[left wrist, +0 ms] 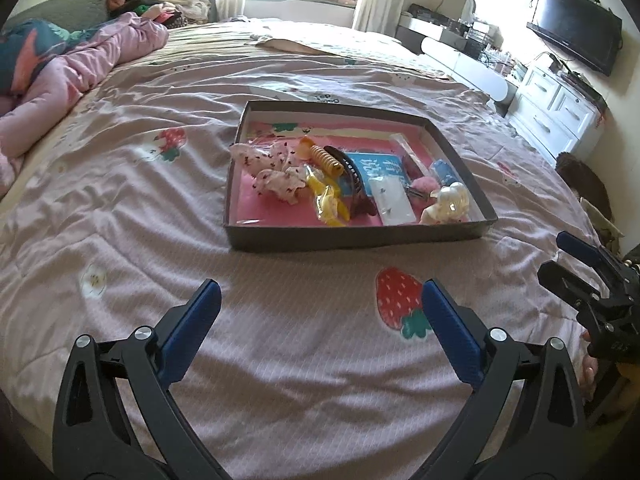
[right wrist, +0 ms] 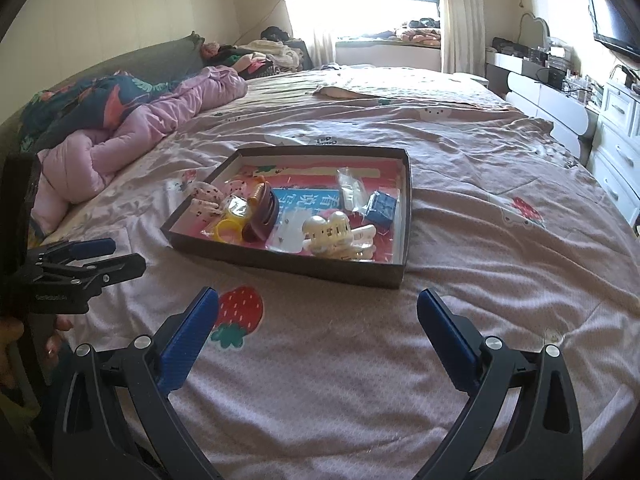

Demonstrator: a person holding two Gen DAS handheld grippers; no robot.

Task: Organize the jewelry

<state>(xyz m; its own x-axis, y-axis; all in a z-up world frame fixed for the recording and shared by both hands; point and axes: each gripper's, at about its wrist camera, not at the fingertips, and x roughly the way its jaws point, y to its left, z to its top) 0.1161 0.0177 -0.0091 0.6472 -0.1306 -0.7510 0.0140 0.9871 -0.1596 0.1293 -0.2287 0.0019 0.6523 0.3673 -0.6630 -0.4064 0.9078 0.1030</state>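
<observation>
A shallow dark box [left wrist: 352, 238] [right wrist: 280, 266] with a pink floor lies on the bed. It holds several hair and jewelry pieces: floral scrunchies [left wrist: 276, 176], a yellow packaged clip [left wrist: 330, 202], a brown hair claw [left wrist: 352, 176] [right wrist: 264, 210], a pearly white claw [left wrist: 450, 200] [right wrist: 330, 232], a small clear bag [left wrist: 390, 198] and a blue item [right wrist: 382, 208]. My left gripper [left wrist: 320, 300] is open and empty, above the bedspread in front of the box. My right gripper [right wrist: 318, 308] is open and empty, also short of the box.
The pink strawberry-print bedspread [left wrist: 280, 360] spreads all around the box. A bunched pink quilt [left wrist: 80, 72] lies at the far left. White drawers [left wrist: 556, 108] and a TV [left wrist: 576, 24] stand at the right. The other gripper shows at the right edge [left wrist: 592, 280] and the left edge [right wrist: 80, 264].
</observation>
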